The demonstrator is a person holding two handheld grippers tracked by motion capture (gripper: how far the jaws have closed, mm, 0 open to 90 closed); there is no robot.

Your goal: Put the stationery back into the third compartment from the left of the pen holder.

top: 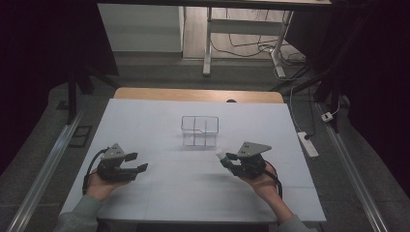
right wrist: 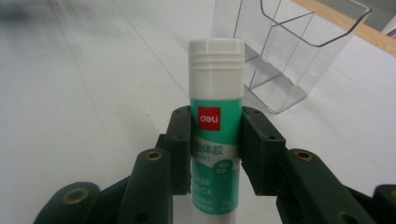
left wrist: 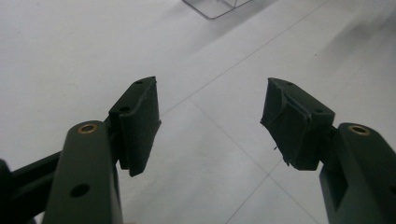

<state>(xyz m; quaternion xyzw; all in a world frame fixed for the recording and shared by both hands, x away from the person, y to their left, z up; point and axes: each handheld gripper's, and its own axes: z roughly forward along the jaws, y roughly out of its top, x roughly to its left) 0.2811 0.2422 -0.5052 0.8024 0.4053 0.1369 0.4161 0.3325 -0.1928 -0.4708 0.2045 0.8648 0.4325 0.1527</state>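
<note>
**Glue stick gripped beside the clear organizer**

The right hand-held gripper (top: 226,160) is clamped on a glue stick (right wrist: 216,130). In the right gripper view both black pads press the stick's green label from either side, just under its white ribbed cap, and the stick runs along the jaws with the cap pointing away from the hand. In the high view the white cap (top: 219,154) juts out past the jaw tips toward the upper left, above the white table (top: 159,193).

A clear plastic organizer (top: 199,130) with inner dividers stands upright on the table near its middle, a little beyond the stick's cap and apart from it. In the right gripper view the organizer (right wrist: 285,51) sits behind and to the right of the stick, not touching it.

The left hand-held gripper (top: 140,162) is near the table's left side, well apart from the organizer, with its jaws pointing right. In the left gripper view its pads (left wrist: 140,123) stand wide apart with only bare table between them, and a corner of the organizer (left wrist: 217,7) shows at the top edge.

A strip of wooden tabletop (top: 198,94) shows along the far edge of the white surface.
</note>
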